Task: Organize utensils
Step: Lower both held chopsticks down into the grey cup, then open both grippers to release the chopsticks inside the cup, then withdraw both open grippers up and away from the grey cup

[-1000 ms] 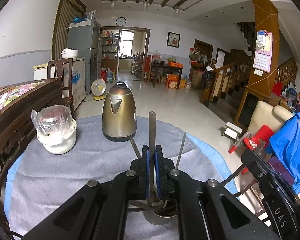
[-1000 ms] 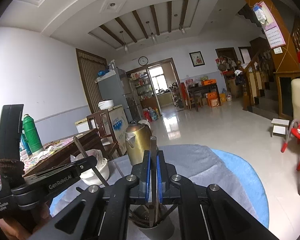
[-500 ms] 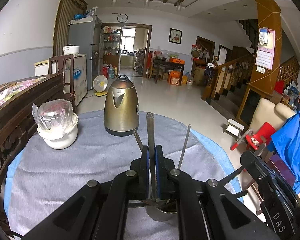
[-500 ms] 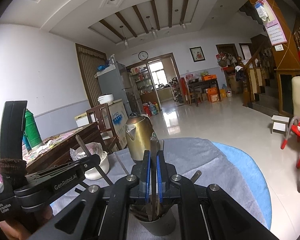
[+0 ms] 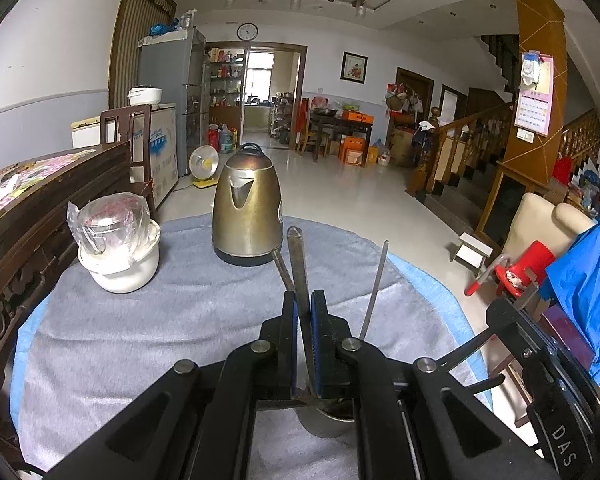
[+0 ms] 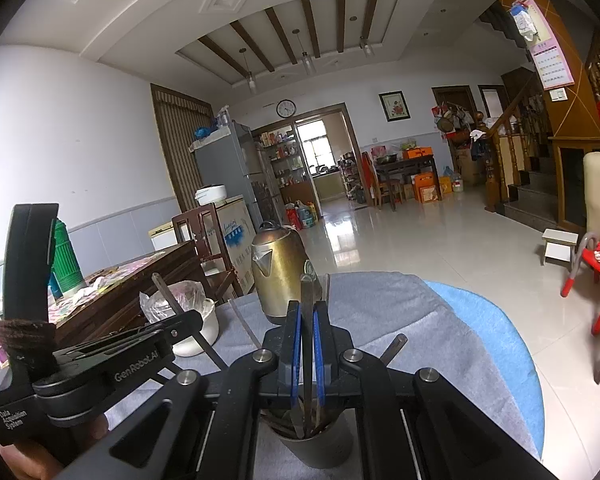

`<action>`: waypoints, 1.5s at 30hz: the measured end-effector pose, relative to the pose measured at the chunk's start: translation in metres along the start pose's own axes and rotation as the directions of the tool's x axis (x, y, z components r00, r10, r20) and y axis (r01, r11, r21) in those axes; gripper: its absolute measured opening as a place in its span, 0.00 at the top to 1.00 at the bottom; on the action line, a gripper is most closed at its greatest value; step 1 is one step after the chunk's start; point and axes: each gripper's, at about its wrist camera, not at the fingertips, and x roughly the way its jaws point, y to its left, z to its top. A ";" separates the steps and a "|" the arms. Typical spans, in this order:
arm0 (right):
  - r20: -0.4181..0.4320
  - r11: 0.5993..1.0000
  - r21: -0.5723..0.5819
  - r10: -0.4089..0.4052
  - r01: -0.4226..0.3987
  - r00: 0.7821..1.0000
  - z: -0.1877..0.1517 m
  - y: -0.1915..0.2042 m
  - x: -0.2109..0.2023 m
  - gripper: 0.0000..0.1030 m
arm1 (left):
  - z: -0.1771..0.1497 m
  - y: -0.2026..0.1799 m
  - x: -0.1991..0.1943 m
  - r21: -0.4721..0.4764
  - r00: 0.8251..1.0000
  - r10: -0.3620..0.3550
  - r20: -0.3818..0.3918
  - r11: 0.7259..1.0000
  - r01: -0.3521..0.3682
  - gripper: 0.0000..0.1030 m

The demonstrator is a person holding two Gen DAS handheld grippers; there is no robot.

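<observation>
On the near edge of the table (image 5: 148, 332), which is covered with a grey cloth (image 5: 180, 320), both of my tools meet over a metal cup (image 6: 320, 446) crowded with utensils. My left tool (image 5: 305, 308) is clenched on a flat metal handle (image 5: 298, 264) that rises past the blue pads, leans slightly left, and runs down into the cup (image 5: 326, 424) below. Two more handles stand in that cup: a dark one (image 5: 282, 270) just left of the held one, and a thin bright rod (image 5: 374, 288) leaning off to the right.

My right tool (image 6: 307, 322) is likewise clenched on a dark flat handle (image 6: 307, 296) that stands nearly upright between its pads, its lower end down among the other utensils in the cup. Another short handle (image 6: 392, 348) pokes out to the right of that tool's body.

From the right wrist view, my left tool's black body (image 6: 100, 364) crosses the near left, with a hand (image 6: 32, 456) beneath it. From the left wrist view, the right tool's body (image 5: 540, 360) sits at the near right.

Farther out on the cloth, a brass-coloured kettle (image 5: 248, 208) stands upright near the middle. Well to its left is a white pot (image 5: 122, 264) with a plastic-wrapped lid or jar on top. Left of the table stands a dark wooden sideboard (image 5: 40, 216), and a green flask (image 6: 66, 256) stands on it at the far left. Beyond lies a tiled floor (image 5: 340, 192), with a red chair (image 5: 520, 268) to the right.
</observation>
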 end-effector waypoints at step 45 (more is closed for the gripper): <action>-0.021 0.998 0.039 -0.046 0.047 0.999 0.001 -0.004 -0.031 0.48 | -0.023 0.034 -0.085 0.127 0.931 0.362 0.048 0.922 -0.365 0.16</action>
